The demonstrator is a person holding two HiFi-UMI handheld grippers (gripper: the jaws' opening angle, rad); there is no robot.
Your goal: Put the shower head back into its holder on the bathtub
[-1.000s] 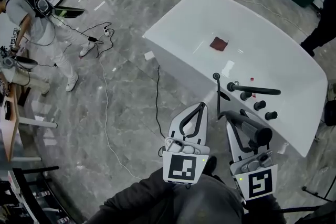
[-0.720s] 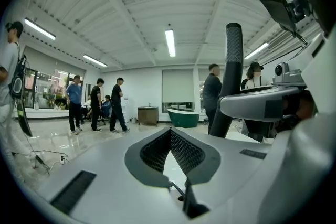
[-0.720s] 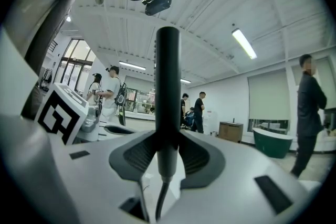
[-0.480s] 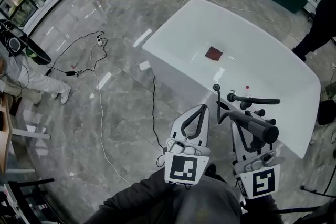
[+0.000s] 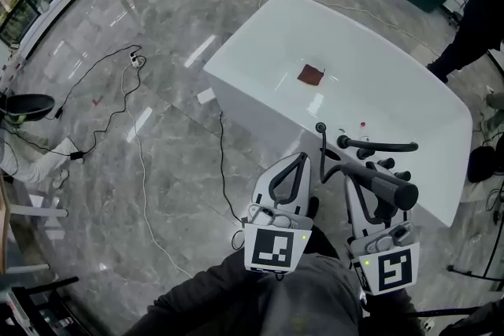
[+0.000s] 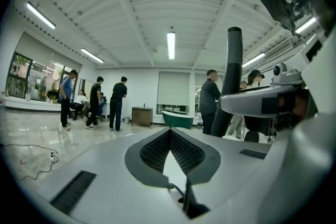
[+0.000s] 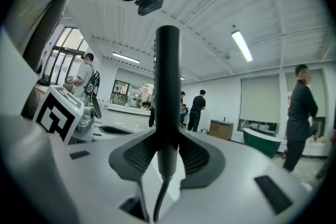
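Right gripper [image 5: 356, 179] is clamped on the shower head [image 5: 394, 191], just short of the bathtub [image 5: 260, 51] rim, 6 o'clock of the faucet [image 5: 378, 144]. Left gripper [image 5: 301, 160] has its jaws together, empty. Likely risks: hose [image 7: 159, 198] snagging on the knobs [image 5: 386, 164], or the handle twisting and missing the apparent holder [image 5: 320, 127]. Floor cable [image 5: 140, 153] lies at 9 o'clock.
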